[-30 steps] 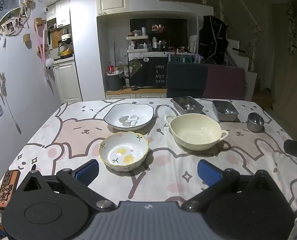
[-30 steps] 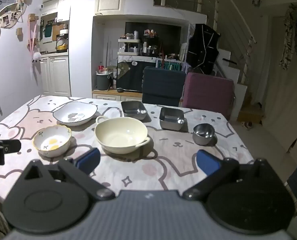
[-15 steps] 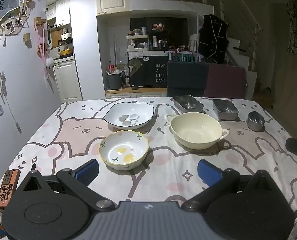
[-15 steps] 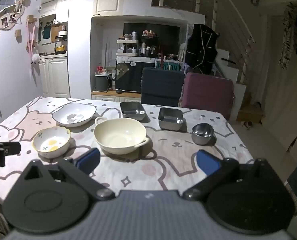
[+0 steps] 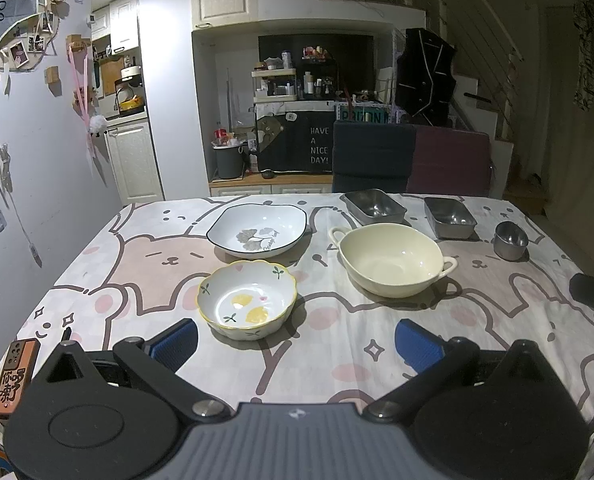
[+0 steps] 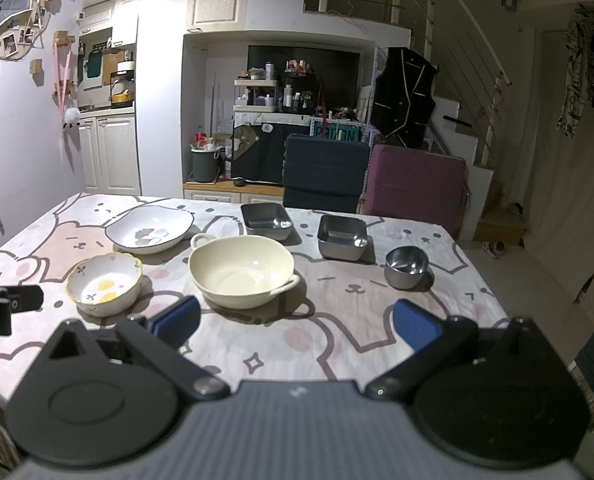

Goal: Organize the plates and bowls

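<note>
Jaws wide, empty; lemon bowl (image 5: 247, 304) just beyond left gripper (image 5: 295, 342)

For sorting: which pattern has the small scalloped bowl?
Small bowl: white, yellow rim, lemons, green leaves; left wrist view.

Ahead of your left tongs (image 5: 296, 342), the lemon bowl (image 5: 247, 299) and cream bowl (image 5: 392, 261) look like glossy glazed ceramic. Beyond them, the two trays (image 5: 374, 207) and cup (image 5: 510, 239) are brushed metal. The tablecloth (image 5: 149, 264) is matt printed cloth. Your pads (image 5: 418, 345) look ribbed.
</note>
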